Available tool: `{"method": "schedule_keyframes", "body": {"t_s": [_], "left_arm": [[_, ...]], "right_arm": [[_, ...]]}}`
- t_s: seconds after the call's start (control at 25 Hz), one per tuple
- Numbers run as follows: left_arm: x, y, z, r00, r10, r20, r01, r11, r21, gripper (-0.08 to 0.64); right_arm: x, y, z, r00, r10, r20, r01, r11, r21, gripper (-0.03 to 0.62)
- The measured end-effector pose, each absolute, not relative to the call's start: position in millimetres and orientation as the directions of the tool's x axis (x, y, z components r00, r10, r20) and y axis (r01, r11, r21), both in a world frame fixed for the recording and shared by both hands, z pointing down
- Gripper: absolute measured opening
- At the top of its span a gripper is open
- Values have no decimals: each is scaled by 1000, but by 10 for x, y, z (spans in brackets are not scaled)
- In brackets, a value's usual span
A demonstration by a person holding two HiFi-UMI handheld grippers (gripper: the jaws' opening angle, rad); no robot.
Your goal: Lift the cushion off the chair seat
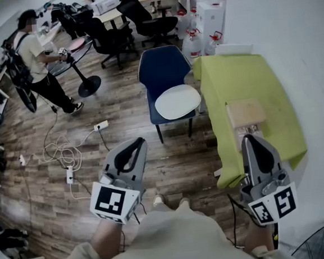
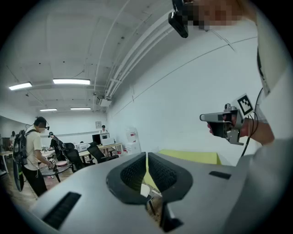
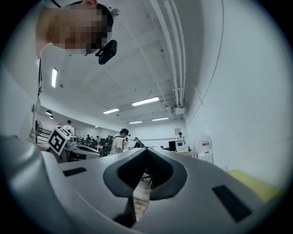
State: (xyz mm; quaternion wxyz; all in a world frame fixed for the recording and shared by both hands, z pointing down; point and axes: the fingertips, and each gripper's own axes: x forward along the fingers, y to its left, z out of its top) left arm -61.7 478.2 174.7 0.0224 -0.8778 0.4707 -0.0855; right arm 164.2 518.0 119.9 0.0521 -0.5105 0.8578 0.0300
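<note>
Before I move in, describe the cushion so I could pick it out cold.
Find the yellow-green draped table along the white wall; in the head view, a dark blue chair stands just left of it. On that chair's seat lies the cushion, a flat, pale, oval pad. The other chairs, farther back, are black office chairs.

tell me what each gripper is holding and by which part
Nothing is held. The left gripper and the right gripper are both shut and empty; the cushion lies untouched on the chair.
</note>
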Motion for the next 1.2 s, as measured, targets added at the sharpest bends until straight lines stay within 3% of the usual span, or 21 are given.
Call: {"method": "schedule_keyframes", "body": {"t_s": [0.4, 0.88, 0.92, 0.96, 1.0, 1.12, 1.2], "left_arm": [[-603, 4778, 1756, 523, -842, 134, -835, -537, -117, 32], [-639, 4778, 1640, 495, -865, 81, -856, -502, -127, 32], [-678, 4751, 1625, 477, -877, 51, -869, -479, -124, 34], [-719, 4719, 1611, 459, -888, 25, -880, -458, -122, 41], [-752, 4682, 1604, 446, -895, 12, -888, -444, -121, 59], [-768, 4580, 1621, 452, -892, 12, -886, -450, -108, 214], [-756, 4523, 1645, 465, -885, 20, -879, -465, -105, 215]], "right_arm": [[2049, 5211, 1208, -397, -912, -101, -918, 394, 46, 23], [1938, 5261, 1191, -411, -901, -139, -911, 410, 39, 25], [1954, 5228, 1210, -400, -905, -147, -916, 400, 30, 67], [1965, 5189, 1228, -389, -909, -151, -920, 391, 21, 175], [1972, 5150, 1241, -379, -913, -150, -924, 381, 18, 229], [1973, 5065, 1266, -360, -923, -135, -932, 361, 21, 248], [1951, 5012, 1284, -364, -923, -124, -931, 364, 18, 247]]}}
